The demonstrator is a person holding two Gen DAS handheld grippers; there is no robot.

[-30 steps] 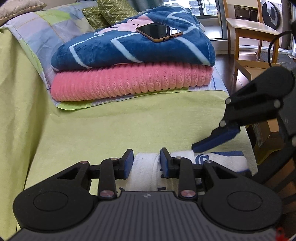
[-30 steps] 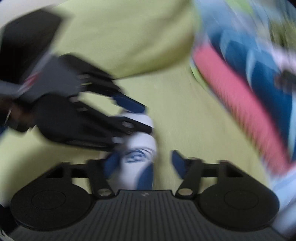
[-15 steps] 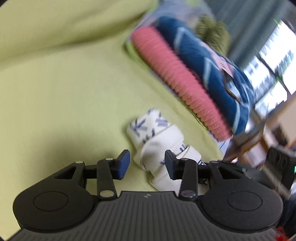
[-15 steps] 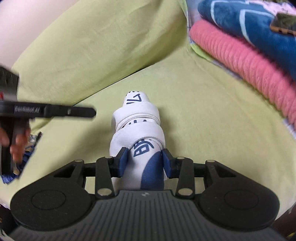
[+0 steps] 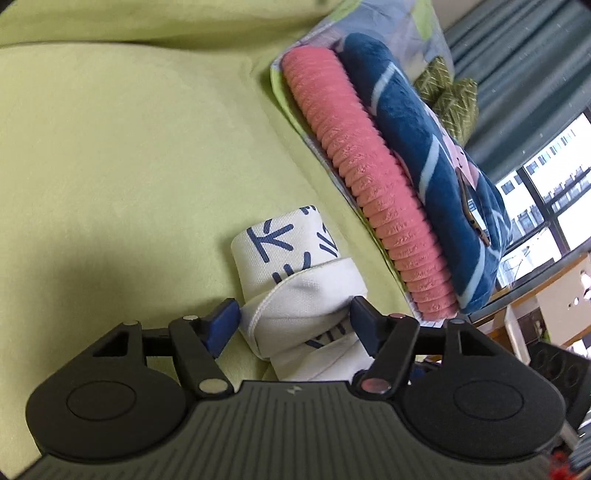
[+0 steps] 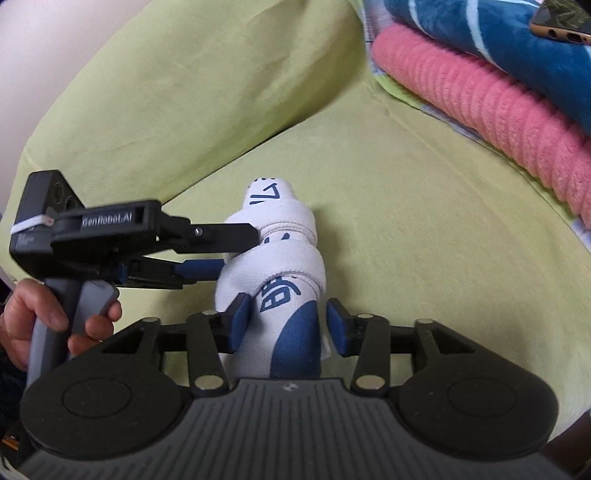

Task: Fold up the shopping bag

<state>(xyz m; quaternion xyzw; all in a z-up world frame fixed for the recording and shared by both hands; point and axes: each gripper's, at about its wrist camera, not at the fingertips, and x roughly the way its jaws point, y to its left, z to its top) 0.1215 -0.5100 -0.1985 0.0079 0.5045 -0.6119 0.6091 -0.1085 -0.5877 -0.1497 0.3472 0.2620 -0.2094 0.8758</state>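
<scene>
The shopping bag (image 5: 295,280), white with blue print, lies rolled into a tight bundle on the yellow-green sofa seat (image 5: 129,166). My left gripper (image 5: 293,325) straddles the middle of the roll, and its jaws are opening with the roll between them, the pads just off the cloth. In the right wrist view the left gripper (image 6: 240,251) reaches in from the left at the bag (image 6: 280,258). My right gripper (image 6: 288,323) straddles the near blue end of the roll. Its jaws are opening too, and a small gap shows at the right pad.
A pink blanket (image 5: 369,177) and a blue blanket (image 5: 424,147) are stacked at the seat's right, with a phone (image 6: 561,18) on top. The sofa back (image 6: 166,92) rises behind the roll. A person's hand (image 6: 37,317) holds the left gripper's handle. A window and wooden furniture stand beyond.
The left gripper has rolled over and sunk, and its jaws have widened from a grip on the roll. The right gripper came down onto the roll's blue end, gripped it, and now eases off.
</scene>
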